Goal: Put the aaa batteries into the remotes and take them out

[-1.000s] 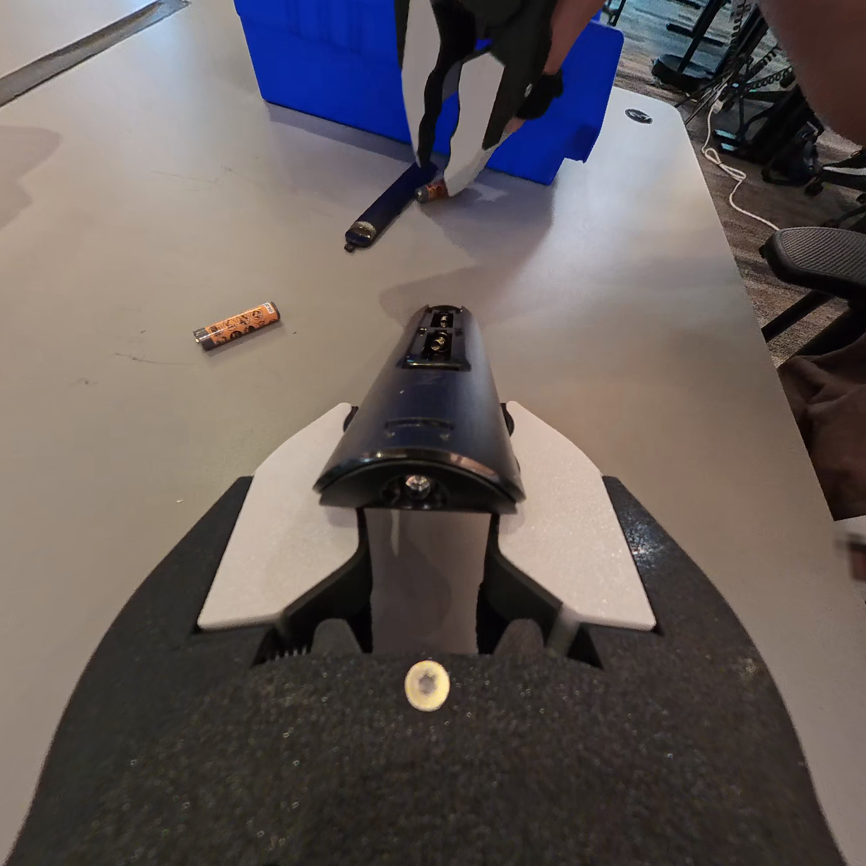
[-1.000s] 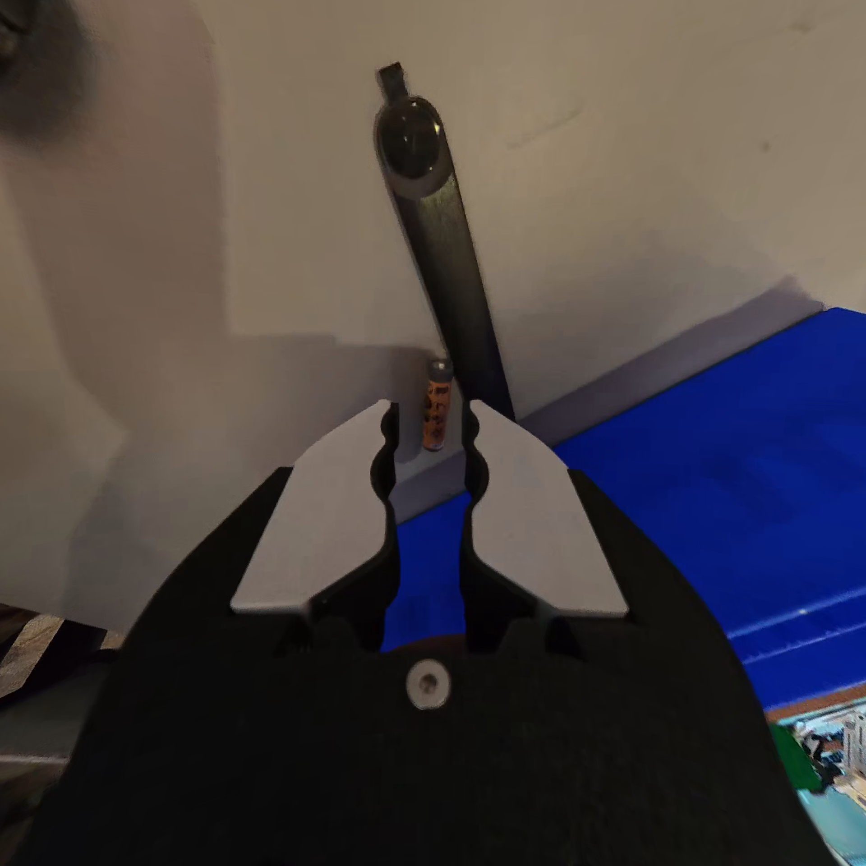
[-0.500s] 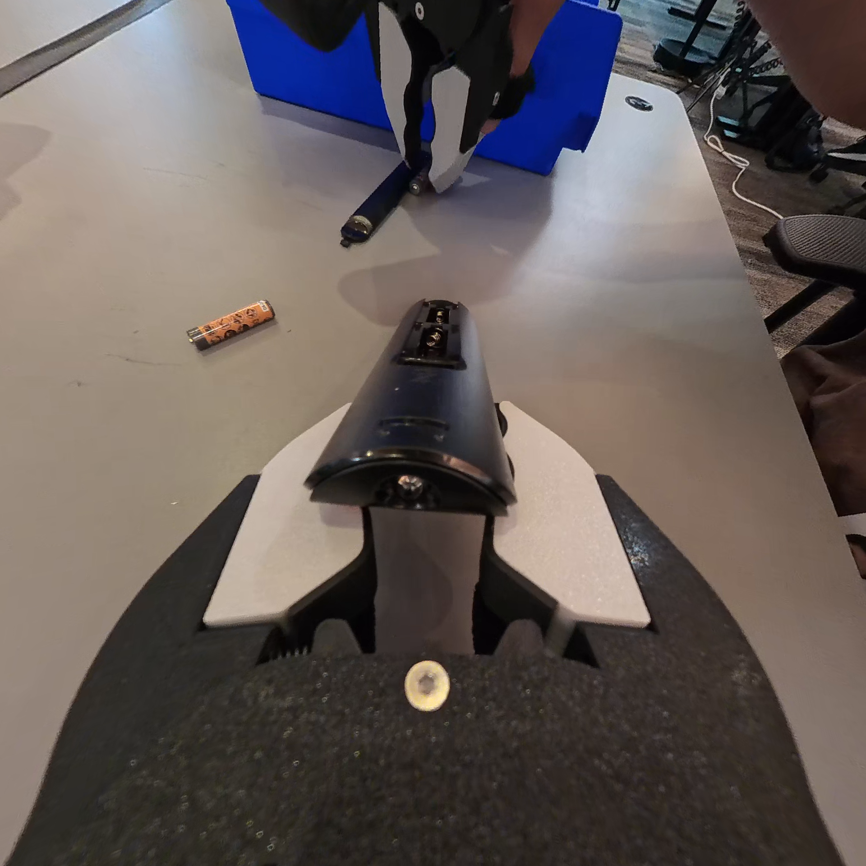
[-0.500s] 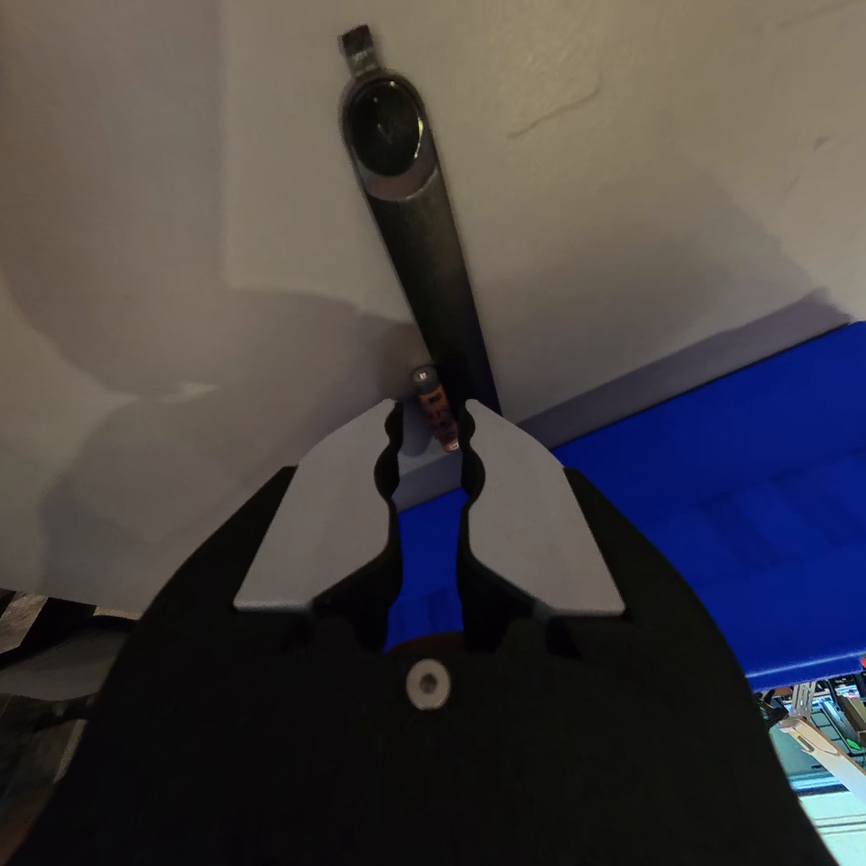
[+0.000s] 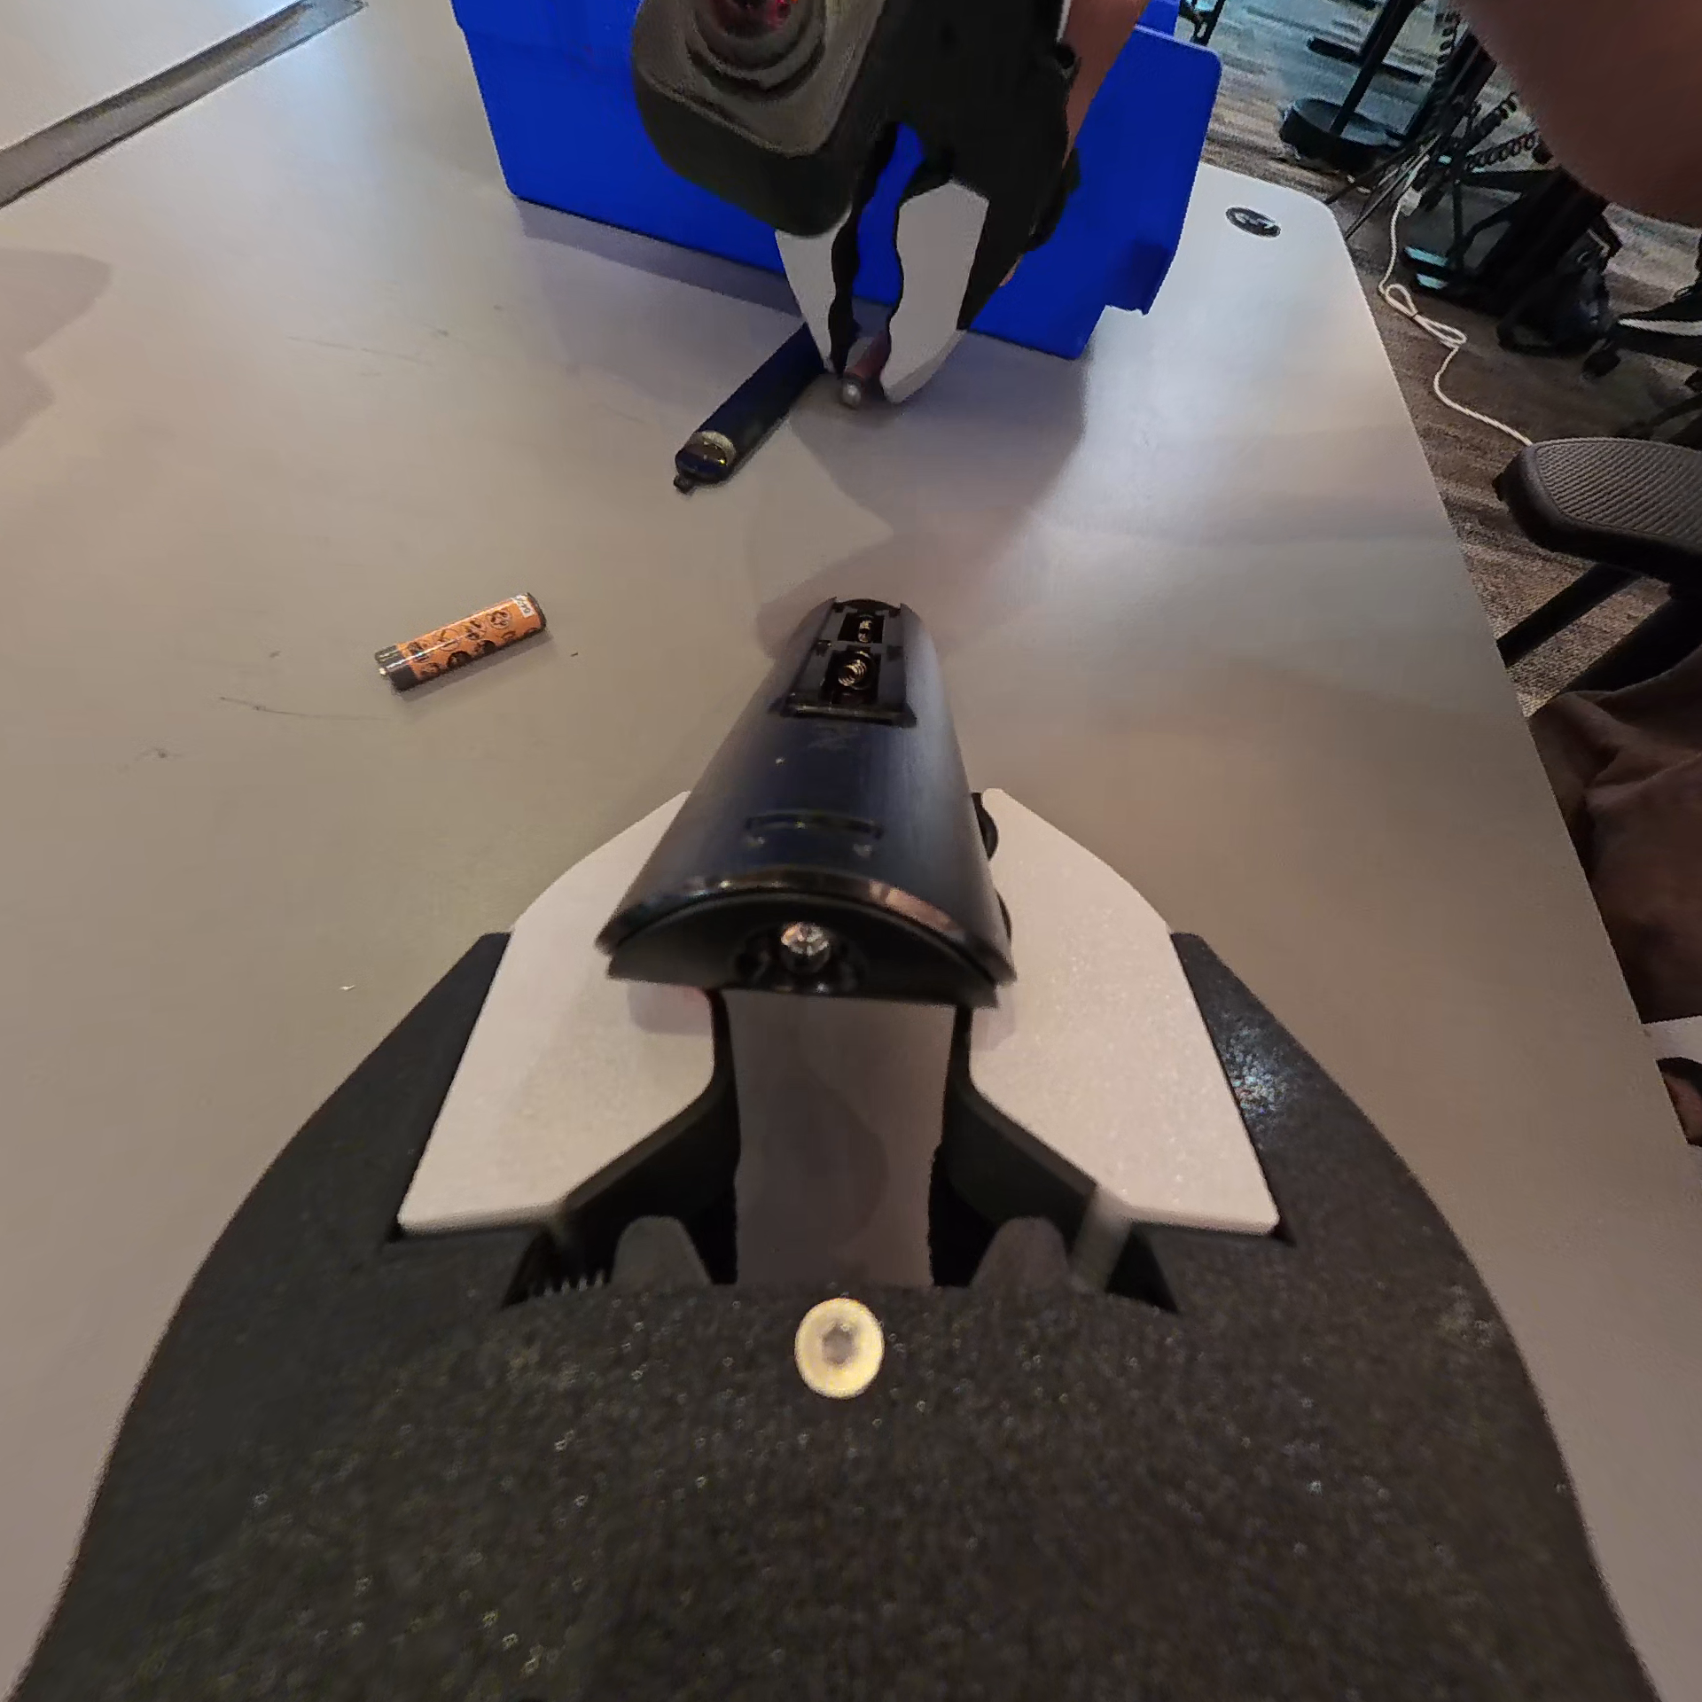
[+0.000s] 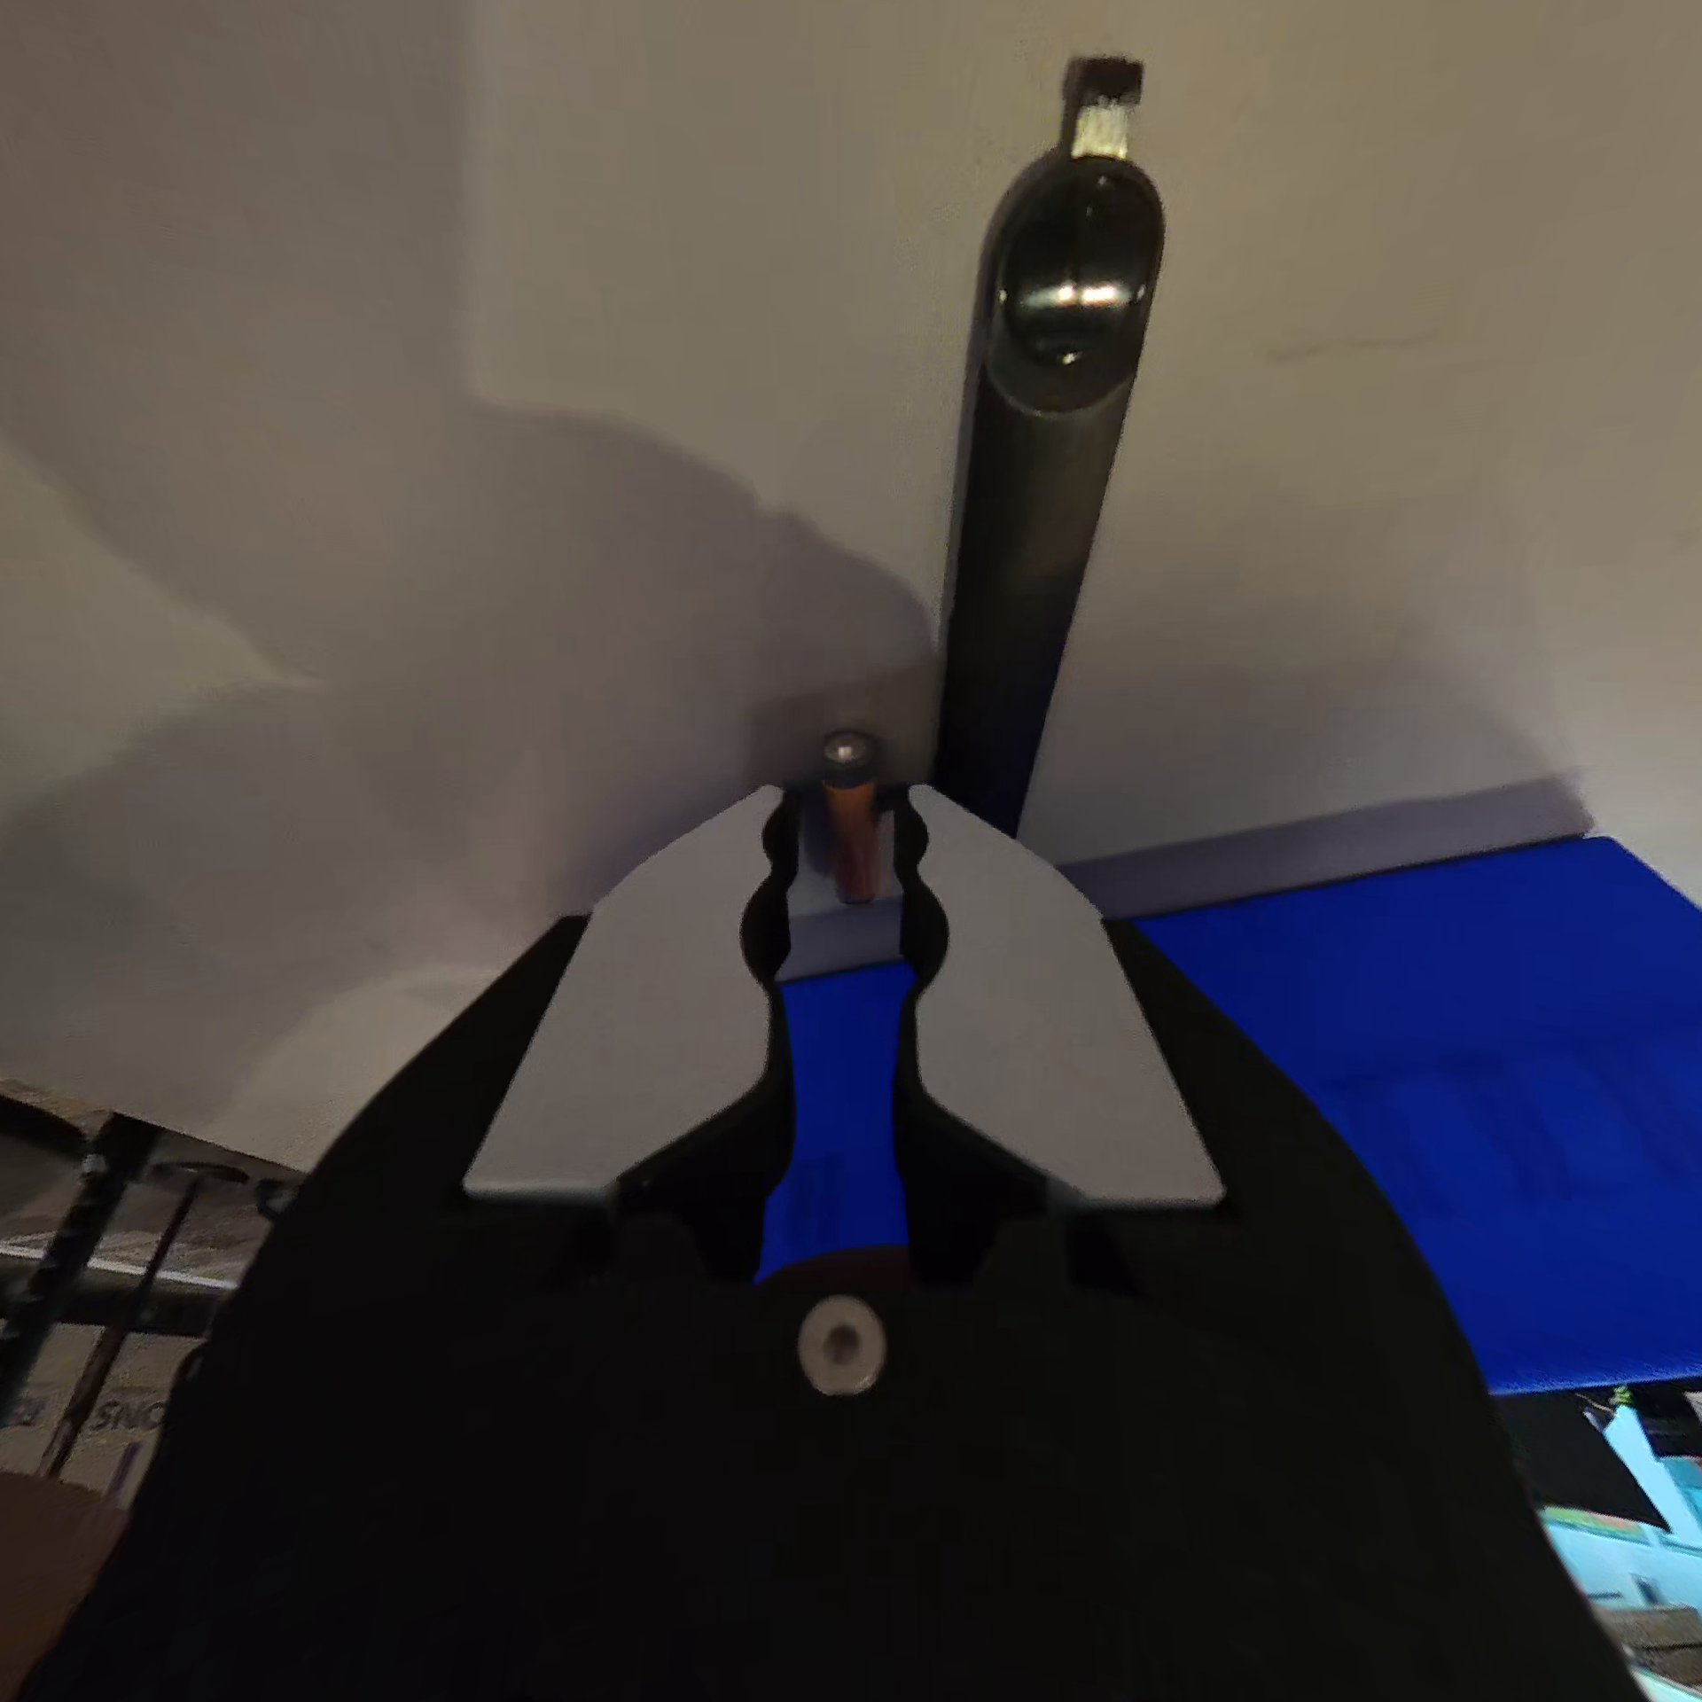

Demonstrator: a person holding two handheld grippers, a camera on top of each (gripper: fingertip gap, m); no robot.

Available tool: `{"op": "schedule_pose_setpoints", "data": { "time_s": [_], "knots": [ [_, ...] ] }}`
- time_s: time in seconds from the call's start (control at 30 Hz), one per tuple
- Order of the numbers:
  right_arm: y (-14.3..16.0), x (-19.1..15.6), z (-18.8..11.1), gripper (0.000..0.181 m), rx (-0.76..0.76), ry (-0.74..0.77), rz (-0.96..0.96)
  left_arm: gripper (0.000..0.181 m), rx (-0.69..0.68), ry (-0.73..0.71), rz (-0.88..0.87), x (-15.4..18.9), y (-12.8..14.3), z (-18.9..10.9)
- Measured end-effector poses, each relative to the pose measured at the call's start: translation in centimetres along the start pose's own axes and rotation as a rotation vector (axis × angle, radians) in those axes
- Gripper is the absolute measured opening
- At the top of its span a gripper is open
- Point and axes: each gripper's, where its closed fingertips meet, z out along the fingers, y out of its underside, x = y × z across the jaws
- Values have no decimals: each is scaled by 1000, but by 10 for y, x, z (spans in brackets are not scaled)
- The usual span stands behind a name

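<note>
Grey tabletop [image 5: 276, 368] spreads under both my grippers, with a blue bin [image 5: 589, 120] at its far edge and office chairs and cables off to the right.

My left gripper [image 5: 833, 829] is clenched on a black remote [image 5: 820, 801], my fingers [image 5: 571, 1041] pressing its two sides. It lies lengthwise away from me with its back up, and the battery bay [image 5: 852, 668] at the far end is uncovered, its spring contacts showing and no cells in it.

My right gripper [image 6: 843, 806] points down at the table just in front of the bin. Between its fingertips [image 6: 681, 921] stands an orange battery [image 6: 852, 838], its metal end sticking out past them. There is a little gap on each side in my own view, so I cannot tell whether I am actually squeezing it or only straddling it; from the left wrist view the same battery [image 5: 861, 373] sits right at the tips.

Just beside that battery lies a long dark battery cover [image 6: 1031, 516], one end near the bin, the other pointing away across the table [image 6: 1381, 460].

Further out, a second orange battery [image 5: 460, 642] lies on its side to the left of the remote, well apart from everything else.
</note>
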Motion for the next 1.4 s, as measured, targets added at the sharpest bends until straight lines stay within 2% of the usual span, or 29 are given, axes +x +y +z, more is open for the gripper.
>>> {"op": "schedule_pose_setpoints", "data": {
  "time_s": [0.07, 0.27, 0.37, 0.43, 0.53, 0.6, 0.67, 0.87, 1.23, 1.33, 1.4],
  "knots": [
    [-1, -2, 0, 11, 6, -14, -13, 51, 0, -1, 0, 0, 0, 0],
    [-4, -2, -2, 11, 36, 21, -69, 51, 7, -7, 0, -1, -1, -1],
    [-18, -7, -16, 10, 142, 36, -83, 51, 17, -10, -5, -2, -2, -2],
    [-35, -13, -36, 10, 274, 48, -91, 51, 23, -10, -9, -2, -3, -2],
    [-70, -25, -84, 10, 588, 50, -96, 52, 34, -14, -6, -2, -4, -3],
    [-90, -30, -114, 10, 792, 47, -85, 59, 47, -19, -1, -2, -5, -5],
    [-106, -34, -132, 10, 935, -1, -59, 62, 62, -28, -7, -4, -7, -6],
    [-135, -44, -124, 10, 1057, -106, -40, 56, 66, -28, 2, -3, -8, -7],
    [-161, -63, -153, 10, 1411, -408, 55, 57, 96, -29, -7, -4, -11, -10],
    [-166, -64, -151, 10, 1452, -455, 86, 56, 96, -33, -15, -6, -11, -10],
    [-168, -62, -148, 10, 1453, -423, 96, 56, 94, -36, -30, -8, -11, -10]
  ]
}}
